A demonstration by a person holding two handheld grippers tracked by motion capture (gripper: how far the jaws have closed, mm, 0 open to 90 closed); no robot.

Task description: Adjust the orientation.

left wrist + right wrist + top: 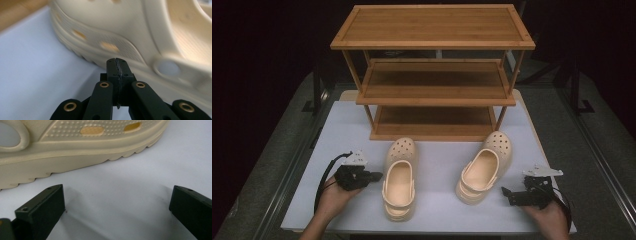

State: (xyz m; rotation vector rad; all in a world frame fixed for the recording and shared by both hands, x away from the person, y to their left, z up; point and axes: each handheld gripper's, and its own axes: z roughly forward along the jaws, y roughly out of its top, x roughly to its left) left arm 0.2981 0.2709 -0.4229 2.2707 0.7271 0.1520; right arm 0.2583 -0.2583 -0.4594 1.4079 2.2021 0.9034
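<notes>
Two cream foam clogs lie on the white table [337, 125] in front of a wooden shoe rack [433, 70]. The left clog [400, 177] points toward the rack; the right clog [486, 167] is angled to the right. My left gripper [377, 176] sits just left of the left clog, jaws shut with nothing between them; the left gripper view has its tips [117, 62] close to the clog's side [120, 32]. My right gripper [506, 192] rests right of the right clog, open; its jaws [117, 202] stand wide apart a short way from that clog's sole [75, 160].
The three-shelf rack stands at the table's far side, all shelves bare. Dark floor and metal rails [597, 145] flank the table. A person's hands [329, 200] hold both grippers near the front edge.
</notes>
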